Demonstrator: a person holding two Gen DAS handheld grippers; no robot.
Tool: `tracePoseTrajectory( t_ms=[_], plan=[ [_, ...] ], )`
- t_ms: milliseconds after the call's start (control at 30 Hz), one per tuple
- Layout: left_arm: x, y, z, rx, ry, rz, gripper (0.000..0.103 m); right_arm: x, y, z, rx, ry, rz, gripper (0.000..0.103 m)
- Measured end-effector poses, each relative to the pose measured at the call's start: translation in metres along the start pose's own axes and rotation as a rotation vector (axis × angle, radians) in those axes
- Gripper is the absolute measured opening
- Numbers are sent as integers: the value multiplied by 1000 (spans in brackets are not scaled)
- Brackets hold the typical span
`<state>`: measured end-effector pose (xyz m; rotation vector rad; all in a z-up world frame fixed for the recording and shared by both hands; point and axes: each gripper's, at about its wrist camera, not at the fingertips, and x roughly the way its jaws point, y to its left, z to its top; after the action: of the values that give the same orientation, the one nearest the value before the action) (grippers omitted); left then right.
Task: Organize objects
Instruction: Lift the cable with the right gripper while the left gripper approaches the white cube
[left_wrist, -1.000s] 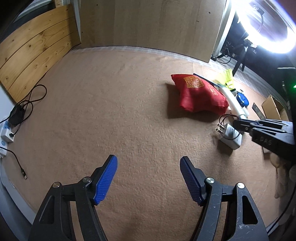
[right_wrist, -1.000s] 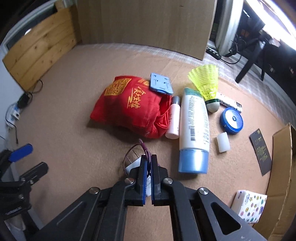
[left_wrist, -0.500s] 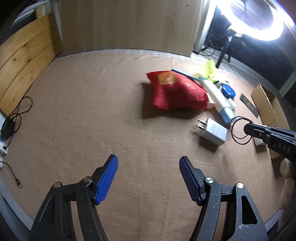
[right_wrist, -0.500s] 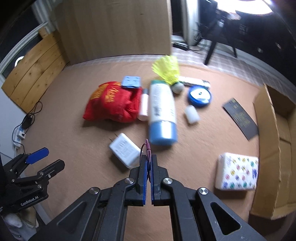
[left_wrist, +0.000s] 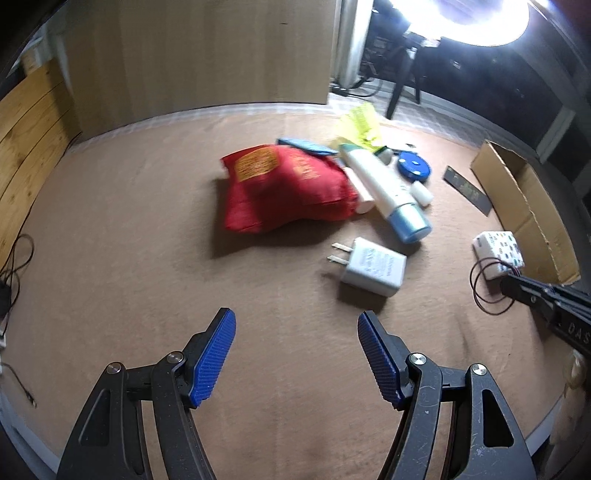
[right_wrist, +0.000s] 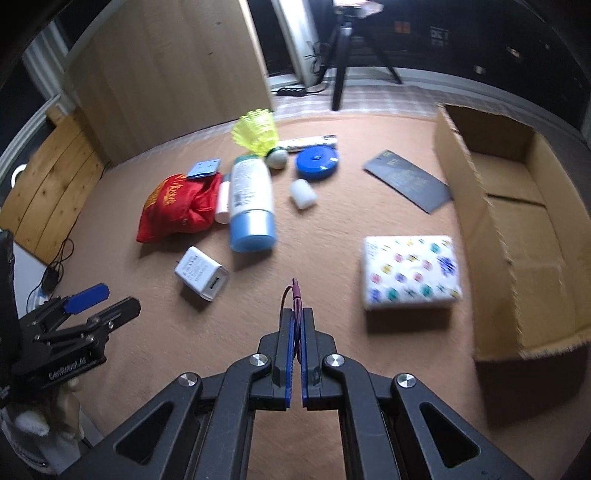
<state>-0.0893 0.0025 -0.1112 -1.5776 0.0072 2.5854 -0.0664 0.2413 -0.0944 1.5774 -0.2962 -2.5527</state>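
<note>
Beside the cardboard box (right_wrist: 491, 229), right gripper (right_wrist: 295, 317) fingers pinch a hair tie (right_wrist: 291, 295); left gripper (left_wrist: 295, 354) fingers stand wide.

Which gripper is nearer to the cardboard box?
Right. The right gripper, shut on a thin hair tie, hovers just short of the cardboard box; the open left gripper sits far across the table, beyond the white charger.
</note>
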Motion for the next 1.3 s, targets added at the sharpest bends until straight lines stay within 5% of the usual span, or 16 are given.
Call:
tracePoseTrajectory(
  t_ms=[700,1033,1300],
  plan=[
    [58,-109,100,189,-27,-59,73,-44,-49,-26,113,-64,-50,3],
    [99,-140,122,199,49,-101,64,-52,-63,-34,129,-63,-43,3],
    [119,-158,133,236,106,-43,57,-57,-69,-38,126,-66,-40,3]
  ],
)
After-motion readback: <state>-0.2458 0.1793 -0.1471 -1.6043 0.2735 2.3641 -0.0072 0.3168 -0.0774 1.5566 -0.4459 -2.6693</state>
